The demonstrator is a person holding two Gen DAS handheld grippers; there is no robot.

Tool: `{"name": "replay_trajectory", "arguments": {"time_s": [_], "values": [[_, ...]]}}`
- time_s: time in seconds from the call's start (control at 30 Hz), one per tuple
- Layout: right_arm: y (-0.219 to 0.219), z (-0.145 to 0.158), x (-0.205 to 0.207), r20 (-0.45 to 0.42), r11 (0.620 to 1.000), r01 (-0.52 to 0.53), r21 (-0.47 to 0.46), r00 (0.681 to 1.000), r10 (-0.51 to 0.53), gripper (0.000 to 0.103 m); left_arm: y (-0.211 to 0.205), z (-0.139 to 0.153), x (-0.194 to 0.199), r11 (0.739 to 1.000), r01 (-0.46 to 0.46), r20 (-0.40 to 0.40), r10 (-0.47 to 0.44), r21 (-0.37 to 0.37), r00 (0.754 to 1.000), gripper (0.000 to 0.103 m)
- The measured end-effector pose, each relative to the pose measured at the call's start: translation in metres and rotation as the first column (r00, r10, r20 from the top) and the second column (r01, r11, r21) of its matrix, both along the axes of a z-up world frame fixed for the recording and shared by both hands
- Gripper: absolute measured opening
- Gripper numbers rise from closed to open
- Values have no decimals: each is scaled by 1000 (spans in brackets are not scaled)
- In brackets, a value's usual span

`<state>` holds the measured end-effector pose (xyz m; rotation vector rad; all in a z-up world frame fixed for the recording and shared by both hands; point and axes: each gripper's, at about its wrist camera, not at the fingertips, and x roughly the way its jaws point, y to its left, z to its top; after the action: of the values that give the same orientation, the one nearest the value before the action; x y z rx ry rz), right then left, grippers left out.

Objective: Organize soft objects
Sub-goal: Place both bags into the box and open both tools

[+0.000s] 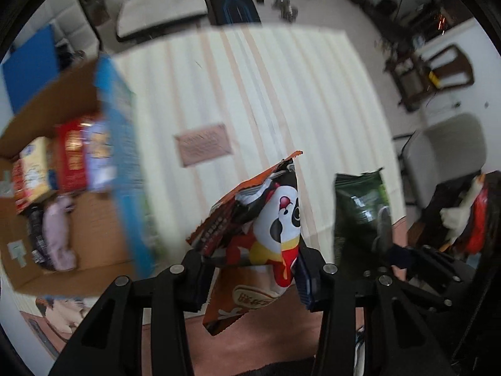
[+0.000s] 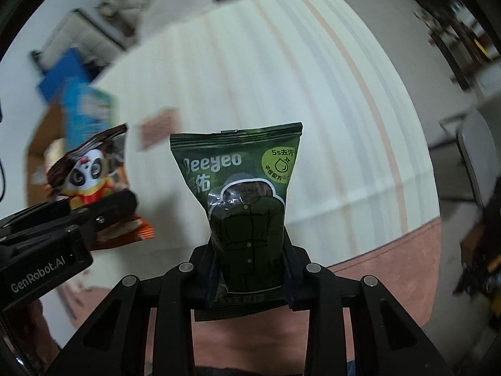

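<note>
1. Black plastic fingers of the left gripper [image 1: 255, 277] are clamped on the lower half of an orange snack packet [image 1: 260, 235] printed with a cartoon panda; the packet stands up from between them, clear of the surface below.
2. The right gripper [image 2: 250, 279] likewise pinches a dark green wipes packet [image 2: 242, 194] near its bottom edge, with the packet's sealed top pointing away from the fingers and its printed front facing the camera.
3. In the left wrist view the green packet hangs just to the right of the orange one; in the right wrist view the orange packet and the left gripper sit to the left of the right fingers, apart from them.
4. Beneath both pairs of fingers lies a reddish-brown surface [image 1: 250, 338], and beyond it a pale striped cloth [image 1: 281, 94] covers the worktop.
5. Further out, to the left of the left fingers, an open cardboard box [image 1: 94, 228] holds several colourful packets [image 1: 62, 163], blurred, with a blue carton [image 1: 125, 144] at its near side.
6. Chairs and clutter on the floor are furthest off.
</note>
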<state>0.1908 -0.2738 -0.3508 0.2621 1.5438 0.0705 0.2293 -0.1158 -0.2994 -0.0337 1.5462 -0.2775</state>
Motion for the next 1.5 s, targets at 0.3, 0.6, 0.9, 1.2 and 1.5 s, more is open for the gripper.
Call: {"name": "replay_trajectory", "arguments": {"time_s": [0.3,0.6,0.9,1.2,1.5], "values": [[143,104,7,159,972,-203,116,970,183,34,135,47,30,990,-135,79,131,46,988,41],[254,72,34,95,962,-258,93,964,250,34,226,-21,68,963,-263,-133,269,60,954,41],[294,-17,61,-38,970,-241,23,970,242,33,254,-91,86,954,-300,-298,292,17,909,41],[304,-43,66,-77,970,-241,-29,968,238,73,259,-115,82,958,-283,-344,278,37,897,54],[304,-21,64,-48,969,-235,-77,972,232,79,263,-86,79,965,-257,-255,260,47,931,92]]}}
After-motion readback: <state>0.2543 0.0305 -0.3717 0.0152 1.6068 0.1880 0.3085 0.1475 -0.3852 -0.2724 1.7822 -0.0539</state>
